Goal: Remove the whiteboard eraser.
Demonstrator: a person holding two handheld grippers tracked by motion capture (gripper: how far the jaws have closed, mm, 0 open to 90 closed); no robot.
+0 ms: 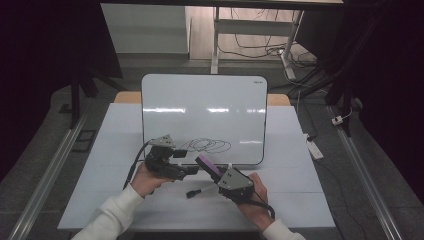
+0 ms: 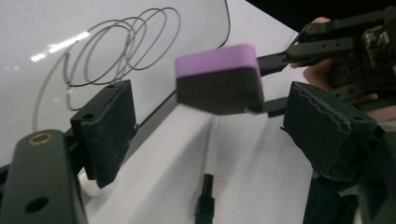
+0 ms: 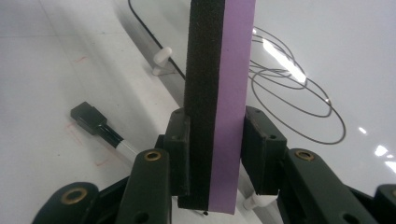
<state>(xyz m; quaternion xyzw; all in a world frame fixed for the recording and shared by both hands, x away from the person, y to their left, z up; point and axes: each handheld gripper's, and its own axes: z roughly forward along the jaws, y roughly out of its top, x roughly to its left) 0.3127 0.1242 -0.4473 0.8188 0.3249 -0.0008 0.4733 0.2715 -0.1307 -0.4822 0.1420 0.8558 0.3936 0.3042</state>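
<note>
The right gripper [image 3: 217, 140] clamps a purple eraser [image 3: 219, 93] by its flat faces, long axis pointing out past the jaws toward the whiteboard [image 1: 200, 107], above the board's near edge. The left gripper [image 2: 210, 135] stands open, holding nothing, just beside the eraser. Both hands rest low at the table's [image 1: 120, 125] near side. A marker [image 1: 200, 191] lies between them; the scribble [image 1: 207, 145] sits close ahead, with bare board beyond.

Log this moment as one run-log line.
right hand-held gripper: shut on eraser | left hand-held gripper: open, empty | scribble on whiteboard: unwiped | marker: lying on table
</note>
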